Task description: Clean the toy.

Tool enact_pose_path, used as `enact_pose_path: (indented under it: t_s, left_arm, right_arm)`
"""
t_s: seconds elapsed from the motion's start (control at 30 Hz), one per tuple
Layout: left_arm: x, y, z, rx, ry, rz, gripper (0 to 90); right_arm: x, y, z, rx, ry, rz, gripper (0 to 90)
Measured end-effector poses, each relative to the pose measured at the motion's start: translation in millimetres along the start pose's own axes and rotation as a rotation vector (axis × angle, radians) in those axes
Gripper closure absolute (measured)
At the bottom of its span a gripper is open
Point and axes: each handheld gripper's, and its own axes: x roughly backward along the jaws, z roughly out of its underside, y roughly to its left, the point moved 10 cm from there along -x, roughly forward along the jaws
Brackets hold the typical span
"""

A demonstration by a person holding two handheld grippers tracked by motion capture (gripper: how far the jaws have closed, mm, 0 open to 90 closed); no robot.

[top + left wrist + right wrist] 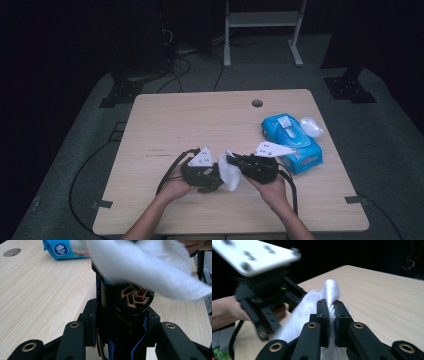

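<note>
My left gripper (pixel 206 175) (pixel 120 318) is shut on a black toy car (pixel 125 315) with blue stripes and a gold-spoked wheel (pixel 135 296); the car stands on end between the jaws. A white wipe (pixel 230 173) (pixel 331 290) is pinched in my right gripper (pixel 239 164) (pixel 332 315), which is shut on it. The wipe (pixel 150 265) drapes over the car's upper end, hiding that part. In the right gripper view the left gripper (pixel 262 307) sits close at the left under its pale plate. Both grippers meet near the table's front middle.
A blue pack of wipes (pixel 292 142) (pixel 62 250) lies on the wooden table (pixel 200 120) to the right, with a clear lid piece (pixel 311 126) beside it. A round cable hole (pixel 257 103) sits near the far edge. Cables trail off the table's left side.
</note>
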Motion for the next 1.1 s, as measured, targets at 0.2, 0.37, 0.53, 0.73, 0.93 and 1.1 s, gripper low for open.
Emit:
enact_pose_path:
  t_s: [0.2,0.37,0.53,0.73,0.93,1.1]
  left_arm:
    - [1.3,3.2,1.4,0.008,-0.006,0.0,57.4]
    - [2.7,3.5,-1.2,0.016,-0.026,0.001,57.3]
    - [6.3,4.1,-2.7,0.021,-0.038,0.002,57.4]
    - [3.8,3.3,-2.9,0.014,-0.038,0.005,57.4]
    - [8.9,7.0,-3.5,0.027,-0.05,-0.004,57.4]
    - [5.7,6.3,-2.1,0.042,-0.057,0.008,57.3]
  right_arm:
    - [3.0,-25.7,23.5,-0.066,0.045,0.059,83.9]
    - [2.7,-19.3,12.9,-0.062,0.012,0.039,83.9]
    - [1.8,-26.6,19.6,-0.087,0.022,0.045,83.9]
    - [2.7,-27.8,20.5,-0.111,0.015,0.042,83.9]
    - [1.5,-31.2,26.1,-0.118,0.025,0.05,83.9]
    - [-0.2,-33.2,33.8,-0.141,0.042,0.056,83.9]
